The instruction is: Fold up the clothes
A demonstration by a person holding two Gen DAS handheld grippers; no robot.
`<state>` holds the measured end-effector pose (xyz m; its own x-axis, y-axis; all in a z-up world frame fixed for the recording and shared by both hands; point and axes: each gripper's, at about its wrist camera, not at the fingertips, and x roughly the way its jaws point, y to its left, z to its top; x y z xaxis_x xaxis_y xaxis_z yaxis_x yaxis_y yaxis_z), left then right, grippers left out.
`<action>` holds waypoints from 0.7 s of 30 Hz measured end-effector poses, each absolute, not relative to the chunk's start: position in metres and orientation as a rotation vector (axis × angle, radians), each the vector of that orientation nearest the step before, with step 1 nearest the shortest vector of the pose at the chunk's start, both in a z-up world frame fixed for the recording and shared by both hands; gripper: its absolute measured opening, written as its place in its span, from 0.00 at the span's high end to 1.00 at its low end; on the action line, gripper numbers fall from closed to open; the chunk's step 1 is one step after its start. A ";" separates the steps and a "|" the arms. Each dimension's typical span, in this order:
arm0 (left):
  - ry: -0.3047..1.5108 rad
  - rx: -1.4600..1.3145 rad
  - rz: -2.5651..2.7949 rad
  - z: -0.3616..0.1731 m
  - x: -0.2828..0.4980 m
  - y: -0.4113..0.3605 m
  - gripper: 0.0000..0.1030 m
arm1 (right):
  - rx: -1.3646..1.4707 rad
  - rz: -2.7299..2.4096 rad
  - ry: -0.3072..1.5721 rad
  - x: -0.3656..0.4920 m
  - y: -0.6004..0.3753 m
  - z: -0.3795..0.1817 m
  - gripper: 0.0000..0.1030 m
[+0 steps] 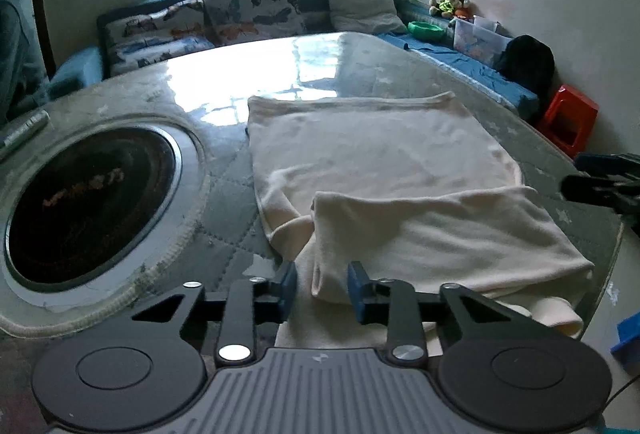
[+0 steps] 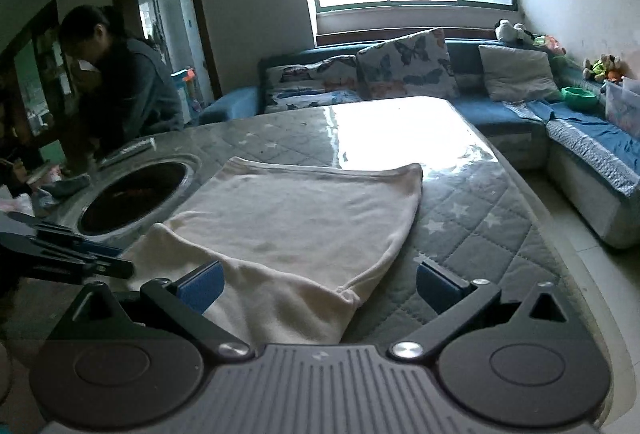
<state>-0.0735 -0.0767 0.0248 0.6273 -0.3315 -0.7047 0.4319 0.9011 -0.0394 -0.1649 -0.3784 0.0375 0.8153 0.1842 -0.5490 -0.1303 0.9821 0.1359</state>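
A cream garment (image 1: 384, 170) lies flat on the quilted table (image 2: 480, 218), its near part doubled over in a fold; the left gripper (image 1: 322, 284) straddles the folded corner, fingers parted, seemingly releasing or about to pinch; the right gripper (image 2: 318, 284) hovers spread wide, empty.

Blue sofa (image 2: 504, 122), butterfly cushions (image 1: 252, 8), red stool (image 1: 568, 120)
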 end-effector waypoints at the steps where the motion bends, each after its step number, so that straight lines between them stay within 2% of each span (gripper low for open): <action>1: 0.765 0.144 -0.430 0.027 -0.076 -0.078 0.72 | 0.082 0.160 0.599 -0.162 -0.377 0.035 0.00; 5: 0.730 0.173 -0.431 0.035 -0.088 -0.080 0.72 | 0.035 0.127 0.618 -0.153 -0.371 0.027 0.00; 12: 0.771 0.183 -0.435 0.023 -0.081 -0.086 0.72 | -0.015 0.099 0.642 -0.146 -0.369 0.016 0.00; 14: 0.778 0.181 -0.437 0.021 -0.080 -0.086 0.77 | -0.021 0.092 0.643 -0.145 -0.370 0.015 0.00; 16: 0.771 0.189 -0.441 0.022 -0.081 -0.087 0.90 | -0.018 0.084 0.644 -0.145 -0.372 0.014 0.00; 17: 0.769 0.190 -0.443 0.024 -0.081 -0.087 0.93 | -0.017 0.079 0.644 -0.144 -0.373 0.014 0.00; 21: 0.767 0.148 -0.476 0.043 -0.084 -0.081 0.97 | 0.001 0.073 0.640 -0.144 -0.378 0.015 0.00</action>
